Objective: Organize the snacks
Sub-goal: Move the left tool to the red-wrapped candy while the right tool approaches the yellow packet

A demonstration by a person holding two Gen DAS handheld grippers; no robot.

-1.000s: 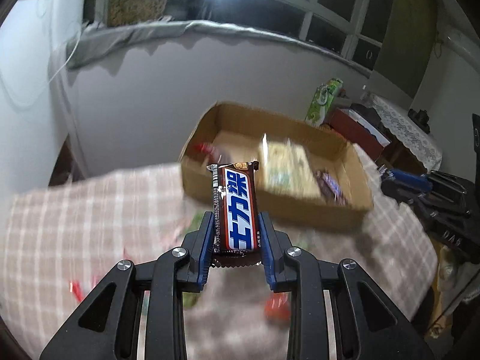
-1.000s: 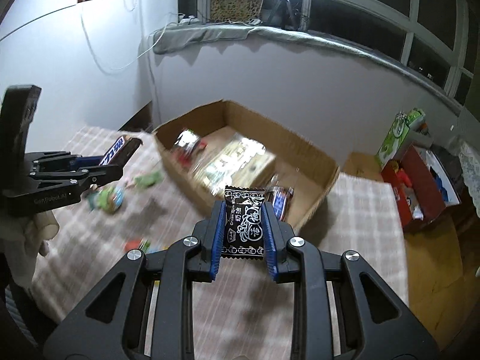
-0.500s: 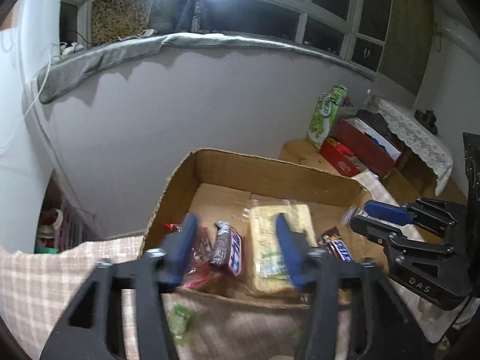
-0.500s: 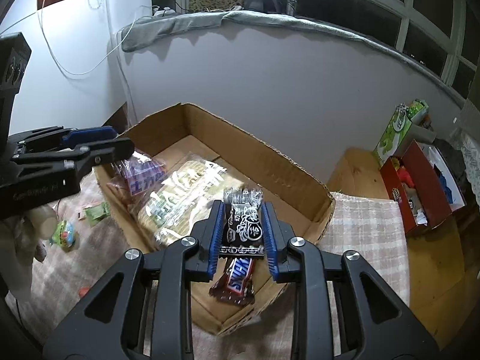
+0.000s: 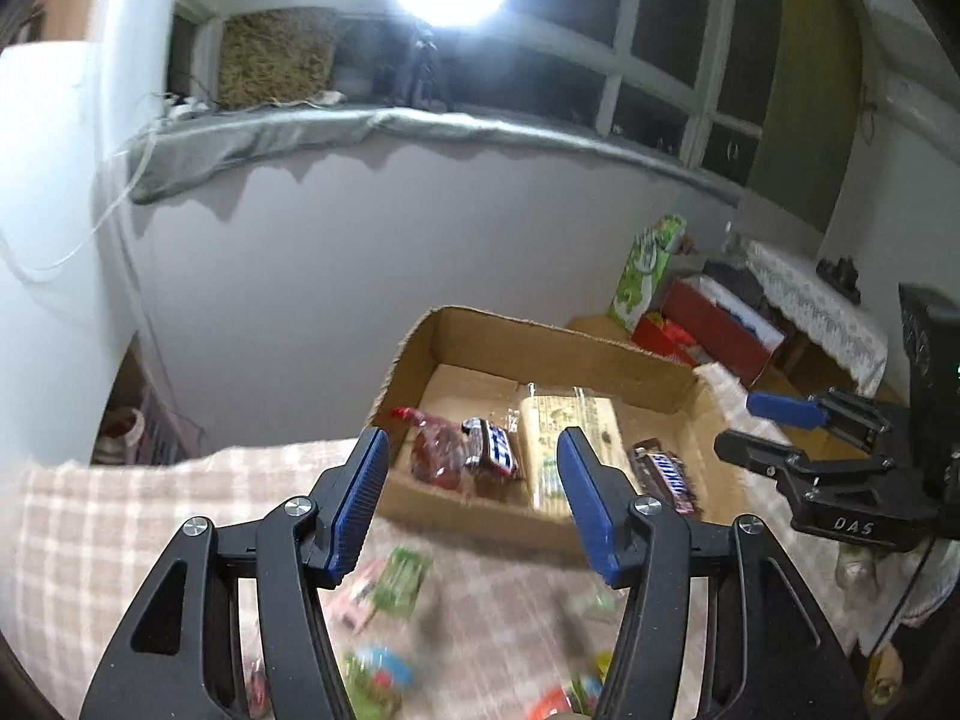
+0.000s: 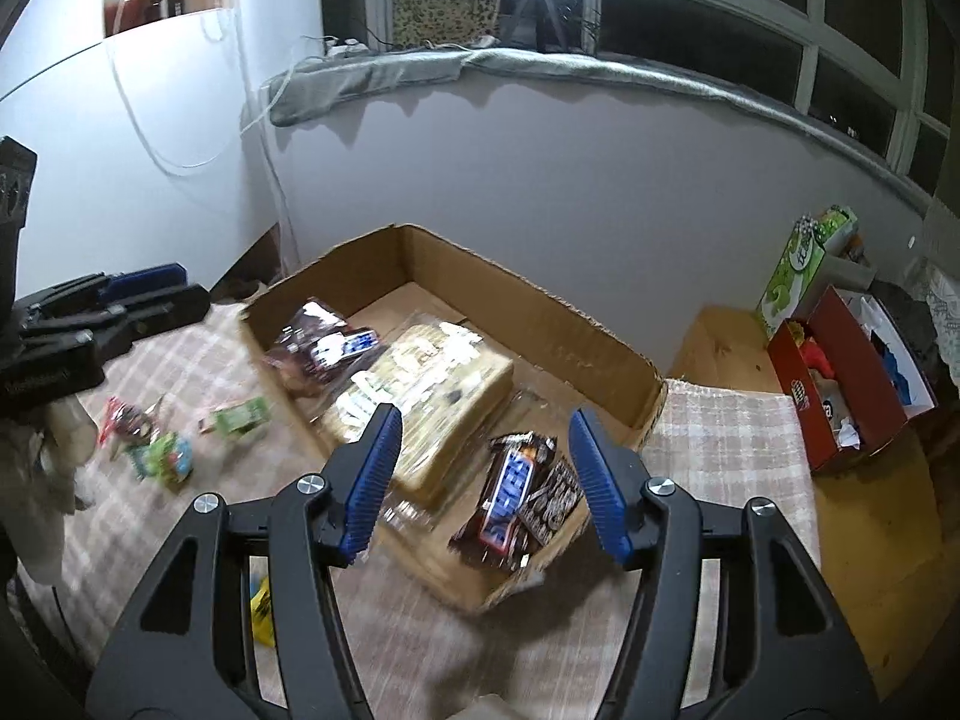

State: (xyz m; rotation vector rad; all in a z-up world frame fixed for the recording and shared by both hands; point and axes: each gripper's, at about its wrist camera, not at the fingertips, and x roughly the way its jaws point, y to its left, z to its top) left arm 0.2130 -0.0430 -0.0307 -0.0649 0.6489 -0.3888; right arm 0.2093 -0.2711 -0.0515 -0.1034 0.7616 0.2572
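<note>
I hold both grippers, left [image 5: 474, 495] and right [image 6: 480, 471], spread and empty near the cardboard box [image 6: 534, 306], since loose snacks [image 6: 237, 417] beside it await collecting.

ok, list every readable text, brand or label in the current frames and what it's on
"SNICKERS": brown bar wrapper at the near corner of the cardboard box.
"DAS": body of the right gripper, as seen from the left wrist.
Too blurred to read: large yellow pack, blue-and-white bar, black packet, green carton, embossed text on the left gripper body, loose candies.
</note>
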